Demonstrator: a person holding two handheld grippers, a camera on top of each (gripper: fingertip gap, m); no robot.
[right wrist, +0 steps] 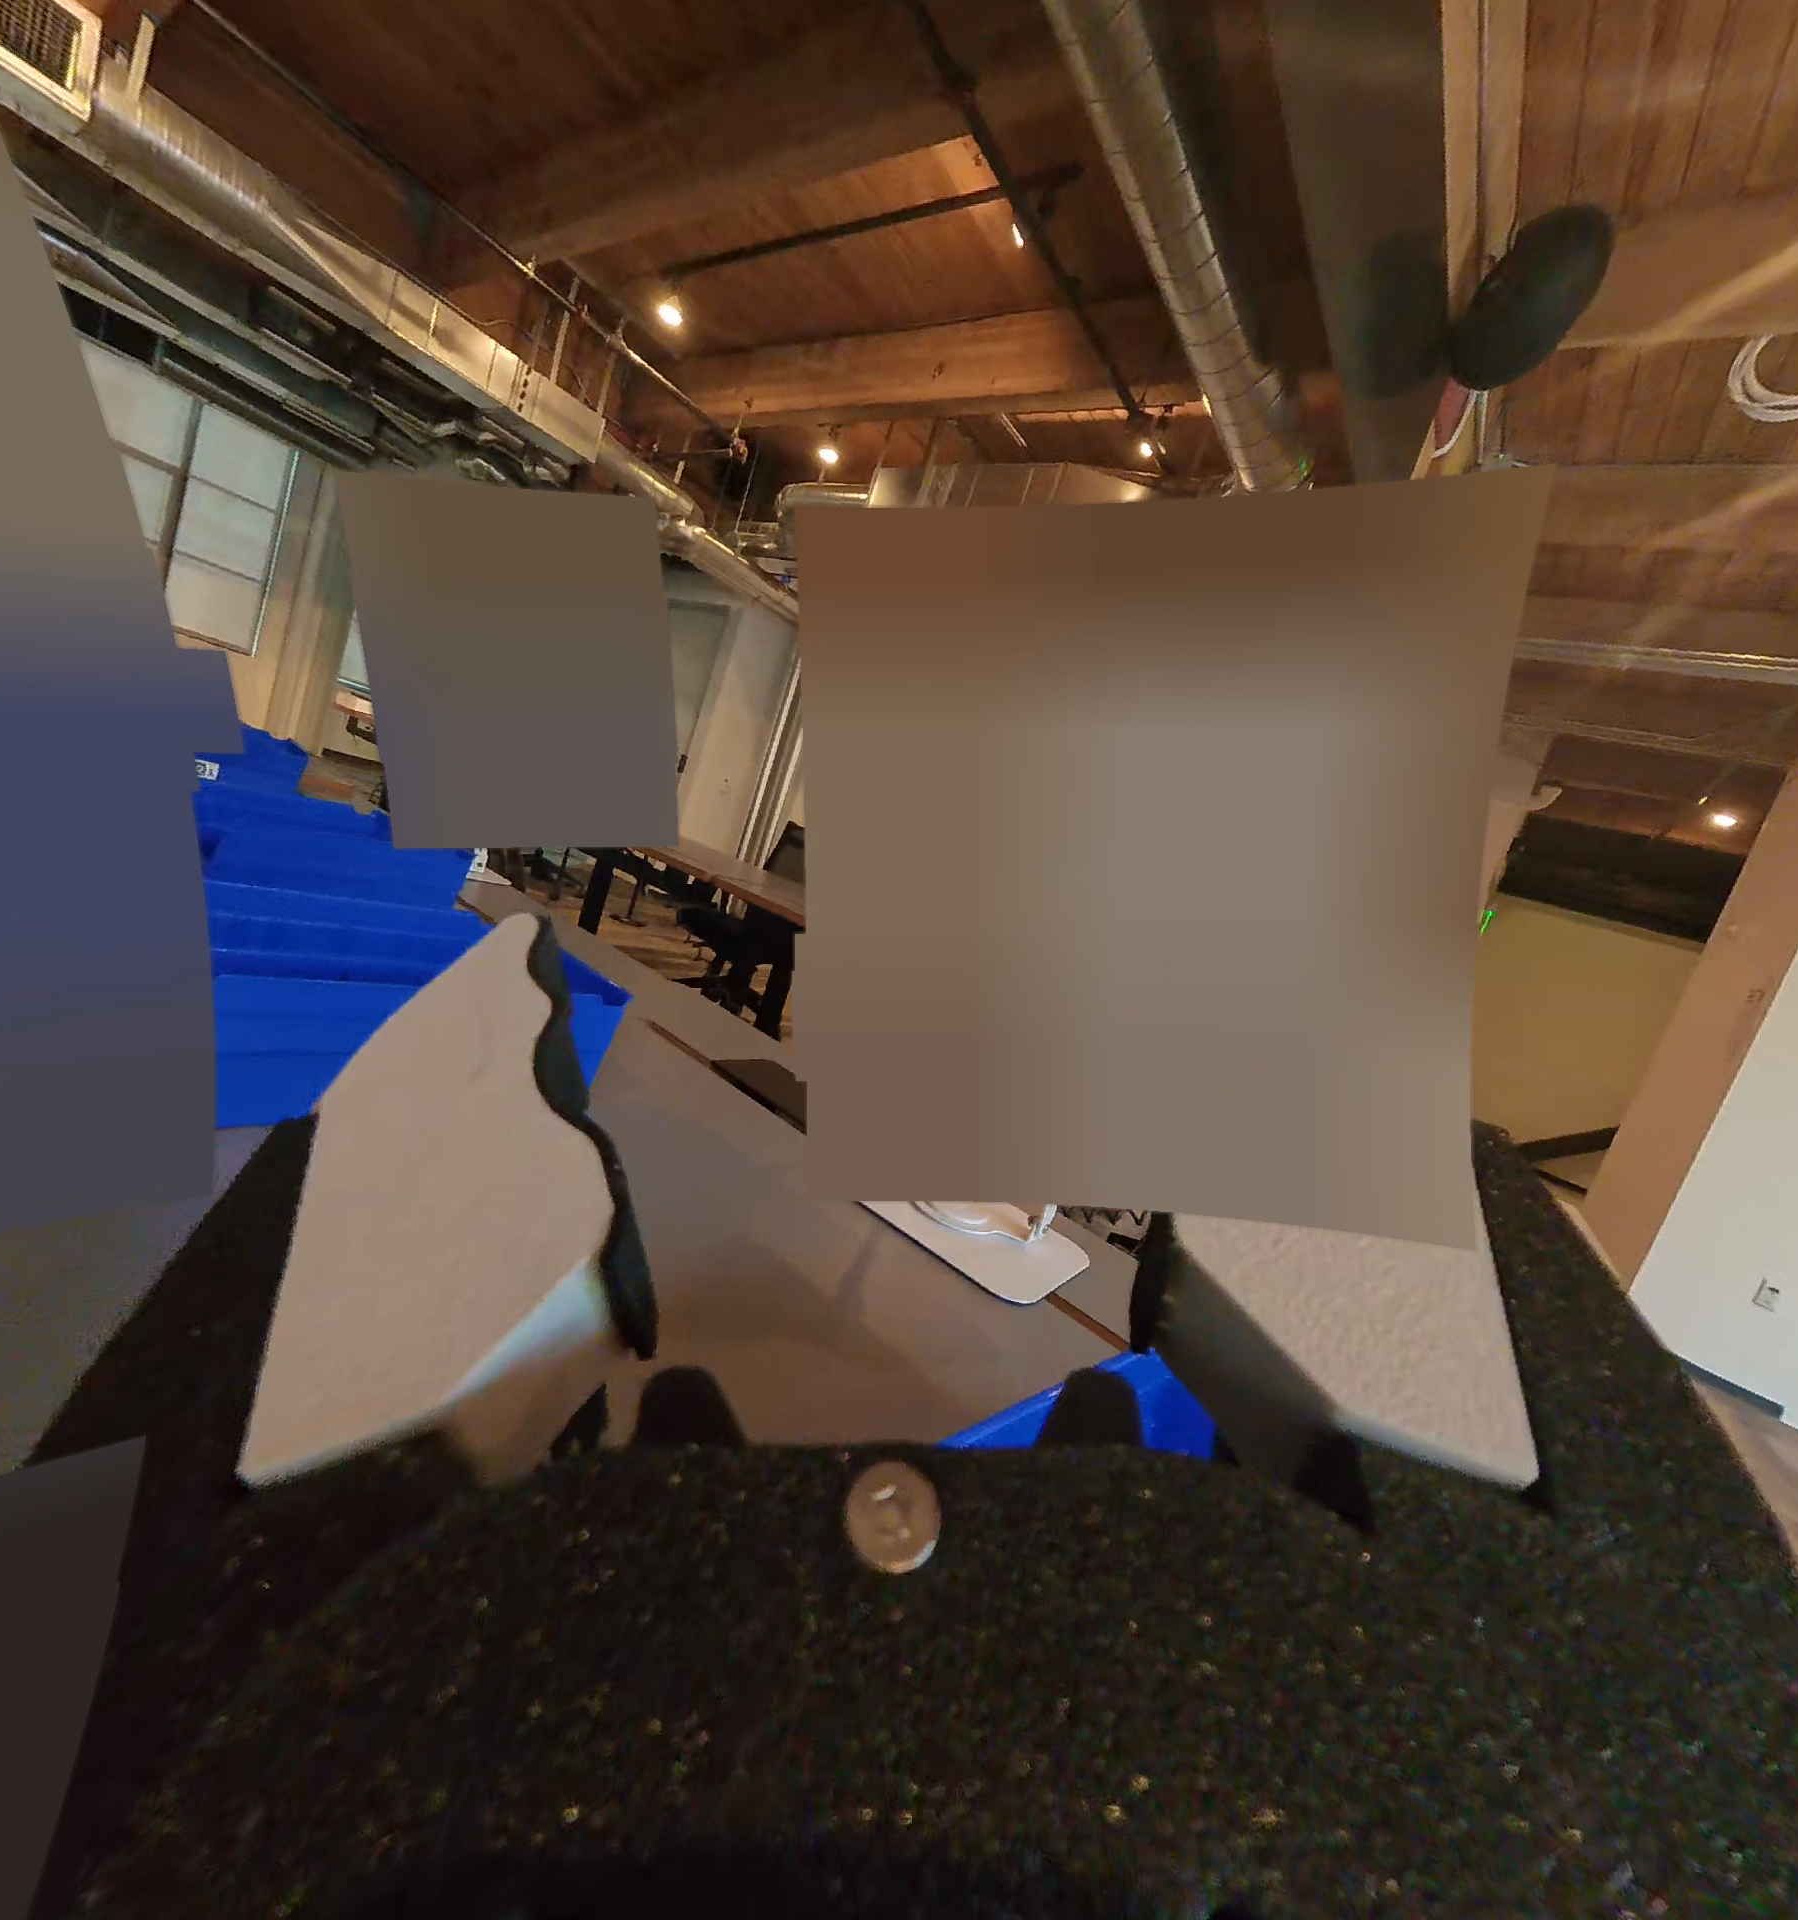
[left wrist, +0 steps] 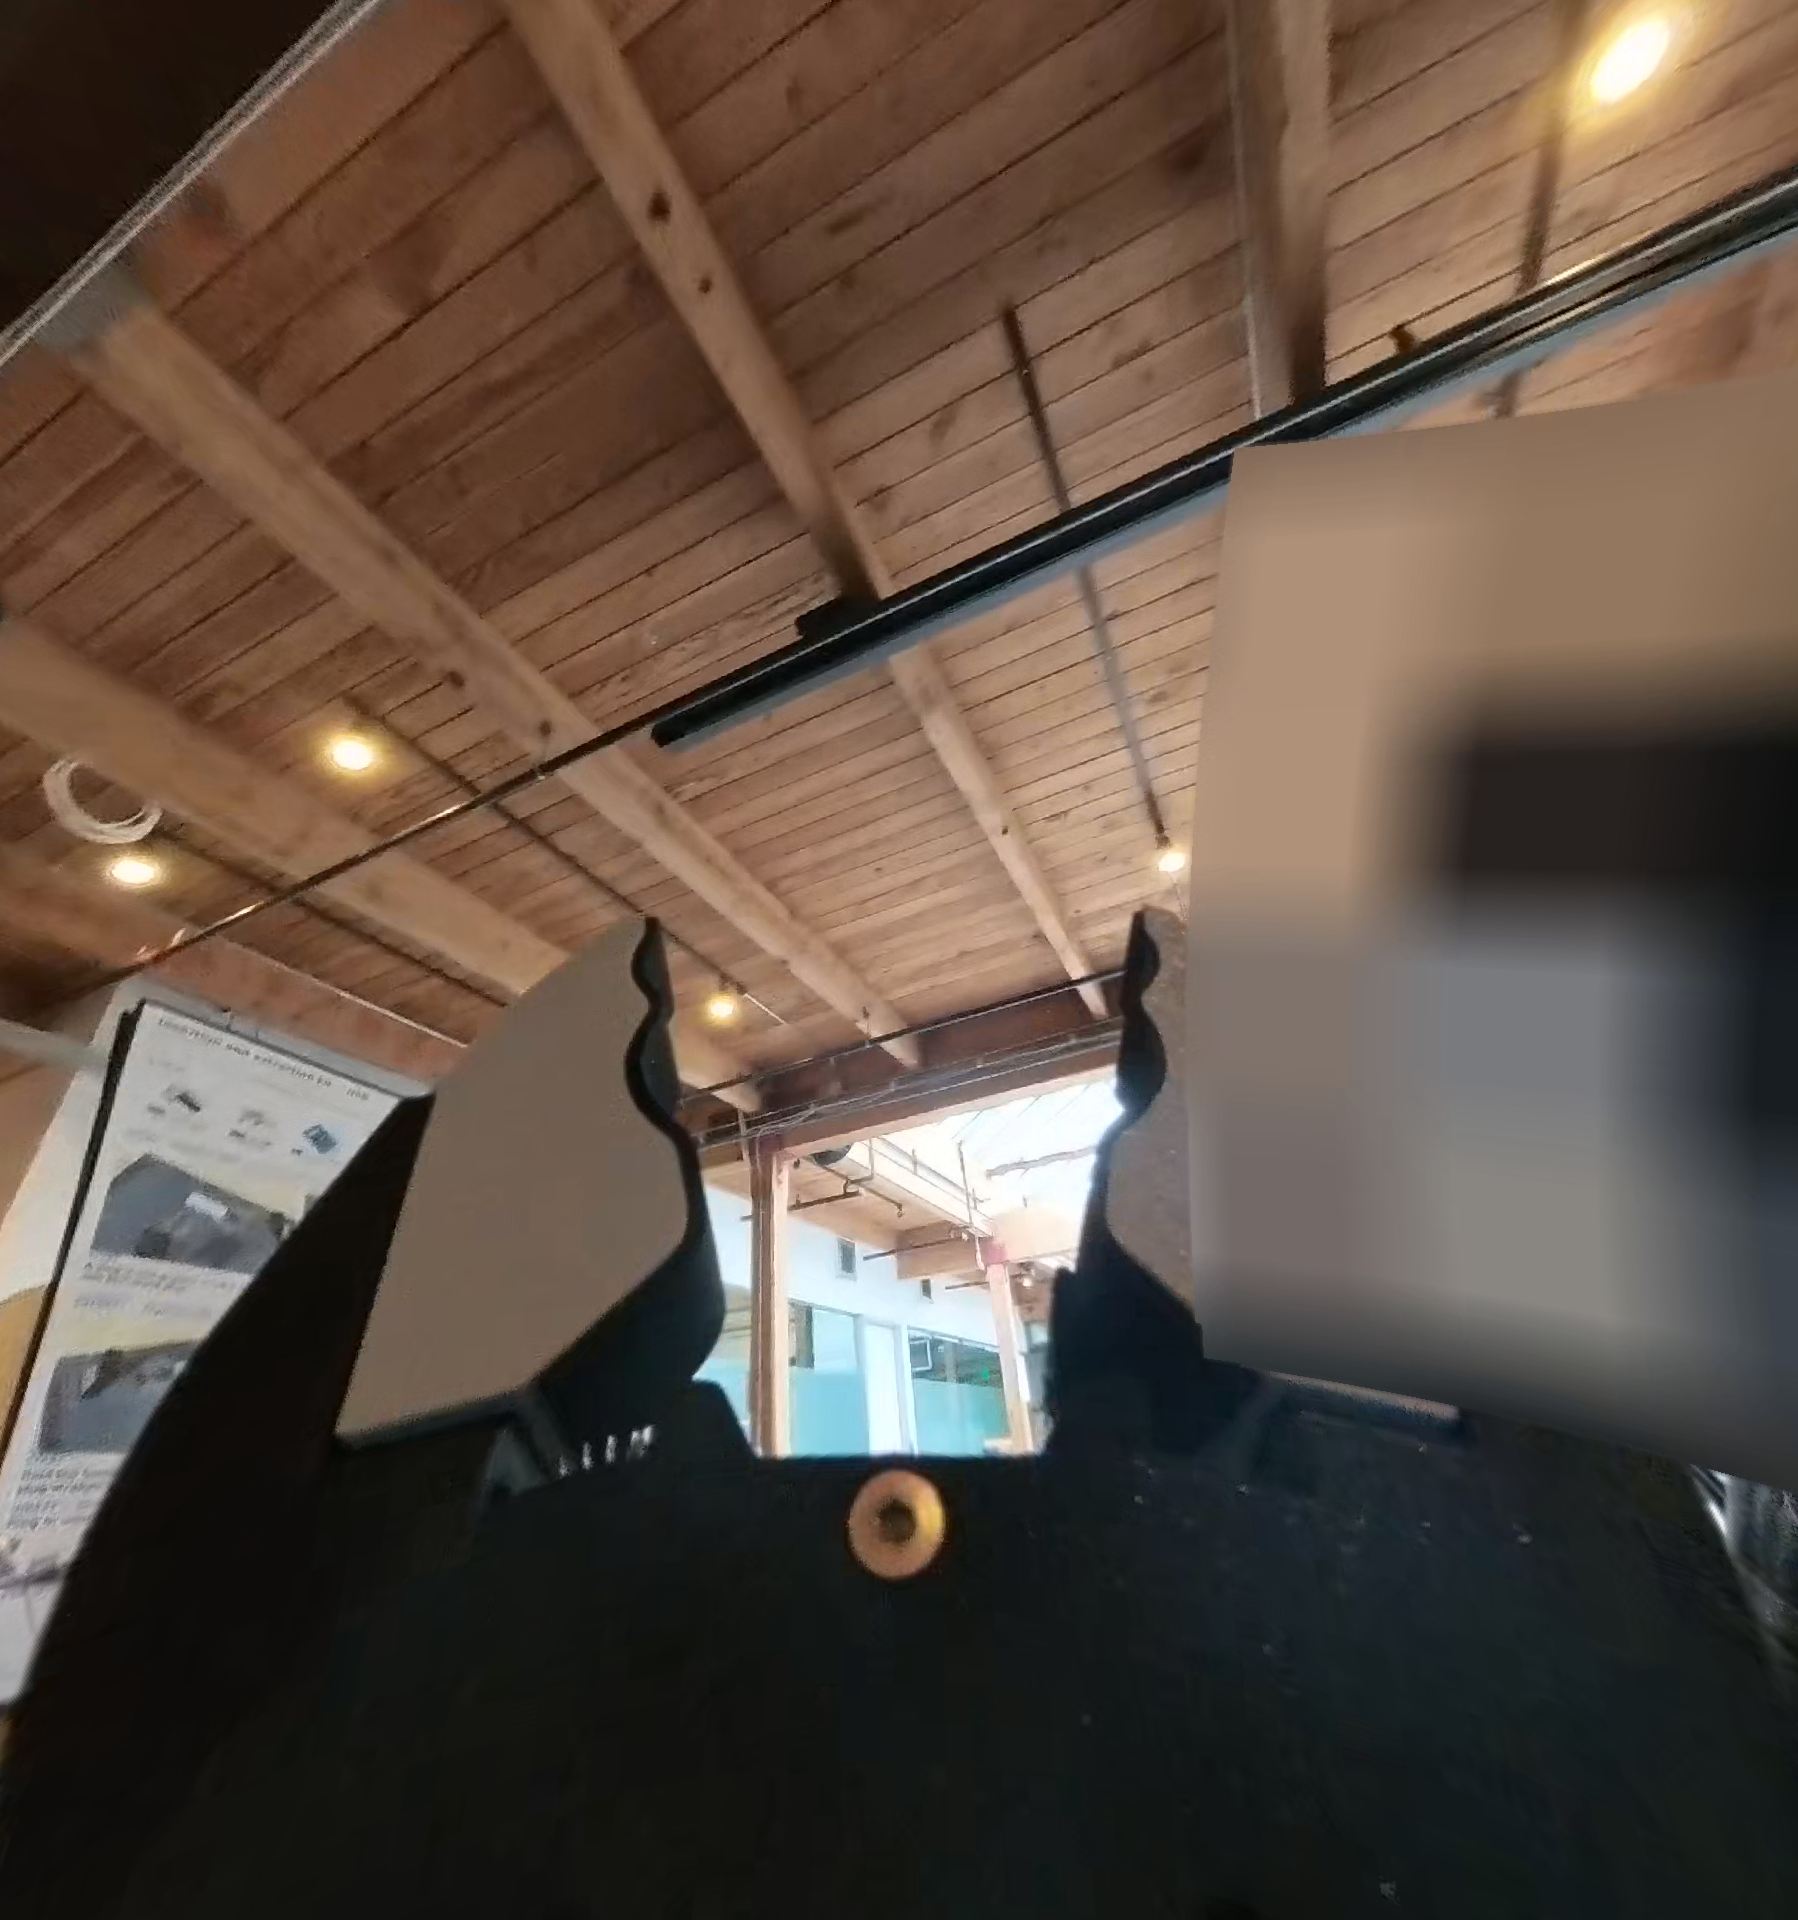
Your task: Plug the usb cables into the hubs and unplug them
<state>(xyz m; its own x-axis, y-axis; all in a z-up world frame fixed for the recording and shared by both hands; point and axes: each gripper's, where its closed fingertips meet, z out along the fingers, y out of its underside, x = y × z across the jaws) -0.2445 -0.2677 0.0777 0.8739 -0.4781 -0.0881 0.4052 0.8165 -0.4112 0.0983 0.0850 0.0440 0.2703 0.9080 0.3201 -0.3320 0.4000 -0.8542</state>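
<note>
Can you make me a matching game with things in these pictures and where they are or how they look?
Things:
1. left tongs
2. blue bins
3. ceiling lamp
4. silver duct

Clues:
A. stacked on the left, beside a table
B. open, pointing up at wooden planks
C. glowing in the top right corner
D. running along the ceiling

Pairs: 1-B, 2-A, 3-C, 4-D

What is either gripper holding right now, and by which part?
Nothing. The left gripper and right gripper are both open and empty.
</note>
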